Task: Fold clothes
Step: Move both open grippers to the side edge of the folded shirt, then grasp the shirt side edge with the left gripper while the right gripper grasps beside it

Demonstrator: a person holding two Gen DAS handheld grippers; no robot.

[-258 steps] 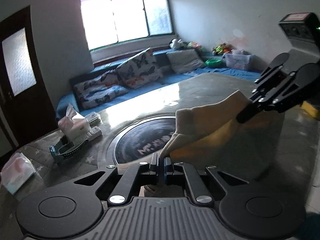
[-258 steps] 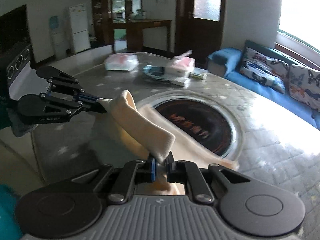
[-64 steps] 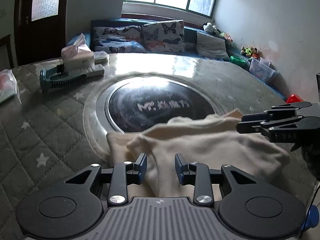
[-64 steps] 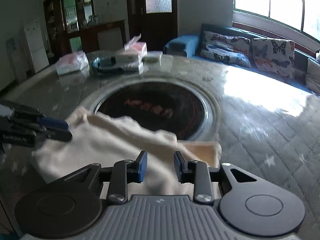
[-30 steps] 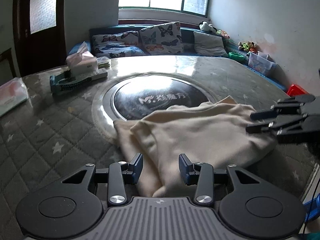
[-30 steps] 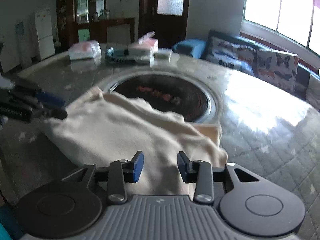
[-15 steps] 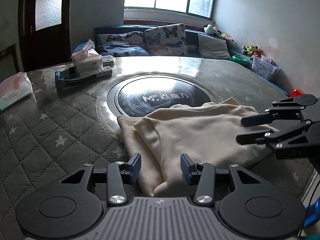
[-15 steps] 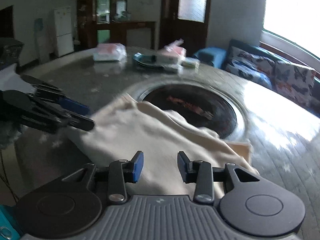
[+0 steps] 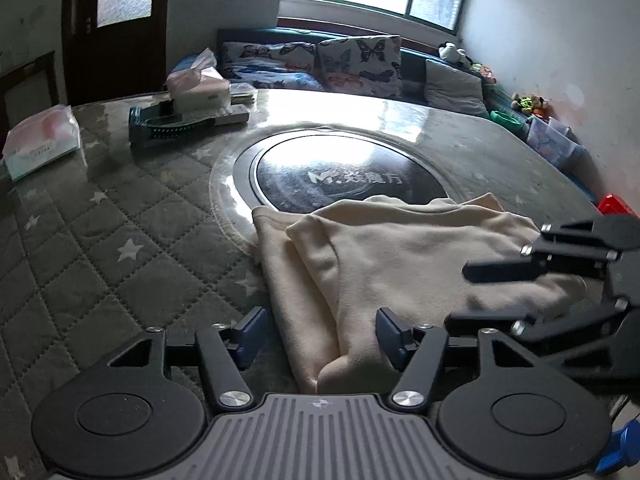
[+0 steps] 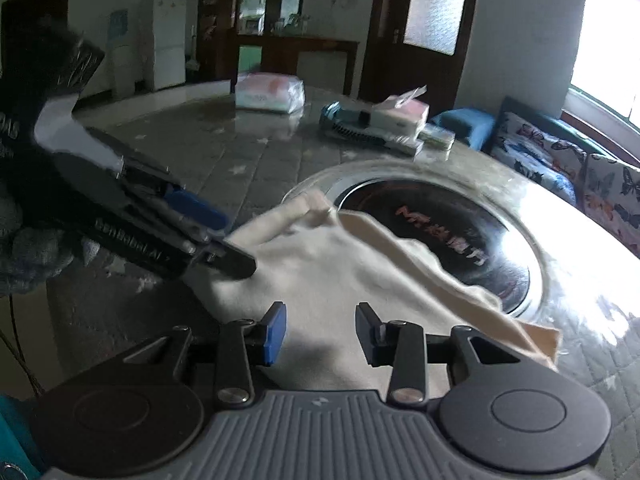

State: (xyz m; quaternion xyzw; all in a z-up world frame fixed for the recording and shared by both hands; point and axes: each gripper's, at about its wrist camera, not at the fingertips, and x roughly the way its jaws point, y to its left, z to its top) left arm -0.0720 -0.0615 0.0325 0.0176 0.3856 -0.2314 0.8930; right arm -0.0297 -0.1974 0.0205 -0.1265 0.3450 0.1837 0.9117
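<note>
A cream garment [image 9: 400, 256] lies folded over on the round quilted table [image 9: 100, 248], partly over the dark glass disc [image 9: 344, 178]. My left gripper [image 9: 320, 334] is open and empty, with the garment's near folded edge between and under its fingers. My right gripper [image 10: 320, 334] is open and empty just above the garment [image 10: 328, 276]. The right gripper also shows at the right of the left wrist view [image 9: 464, 296], over the garment's right end. The left gripper shows in the right wrist view [image 10: 228, 248], over the garment's left end.
A tissue box [image 9: 198, 88], a dark teal tray [image 9: 168, 126] and a plastic tissue pack [image 9: 40, 140] sit at the table's far left. A blue sofa with butterfly cushions [image 9: 352, 60] stands behind. A red object [image 9: 616, 204] lies beyond the right edge.
Both grippers let go of the garment, which now lies on the table. In the last second the right gripper swung in closer over the garment's right end, and both stay open.
</note>
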